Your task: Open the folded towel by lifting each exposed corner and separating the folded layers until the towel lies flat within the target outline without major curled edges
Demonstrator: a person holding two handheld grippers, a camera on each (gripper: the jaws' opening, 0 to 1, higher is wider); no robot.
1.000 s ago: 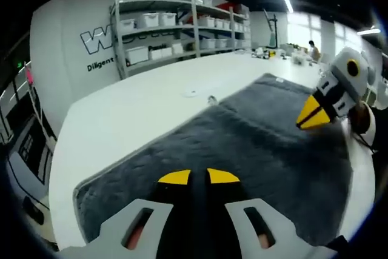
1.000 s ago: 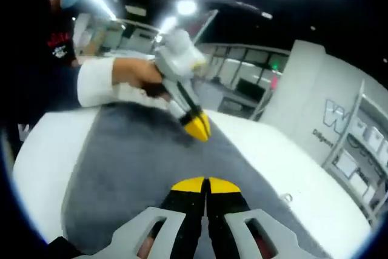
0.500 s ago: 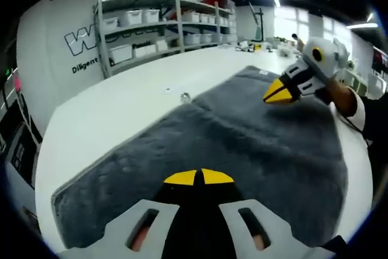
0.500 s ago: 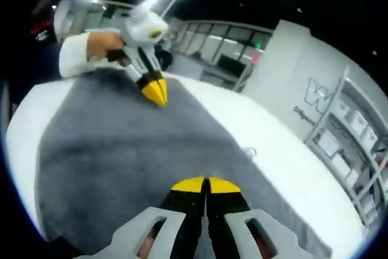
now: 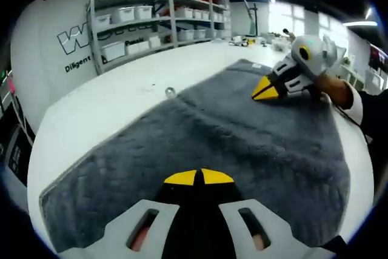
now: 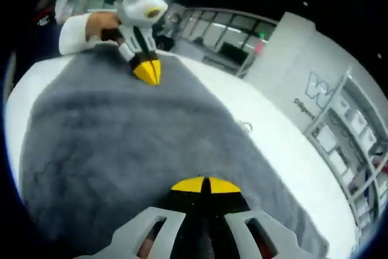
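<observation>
So there are 2 cameras, each riding on its own gripper and looking forward along its jaws, low over a grey towel (image 5: 242, 144) spread on a white table (image 5: 121, 101). The left gripper view sits at one end of the towel, facing down its length toward shelves (image 5: 157, 22) and bright windows. The right gripper (image 5: 265, 89) shows at its upper right. The right gripper view sits at the opposite end, facing back, with the left gripper (image 6: 147, 72) at its upper left. Both are close to the cloth, tilted down a bit. They share the towel's middle stretch and the table edge beside it.
</observation>
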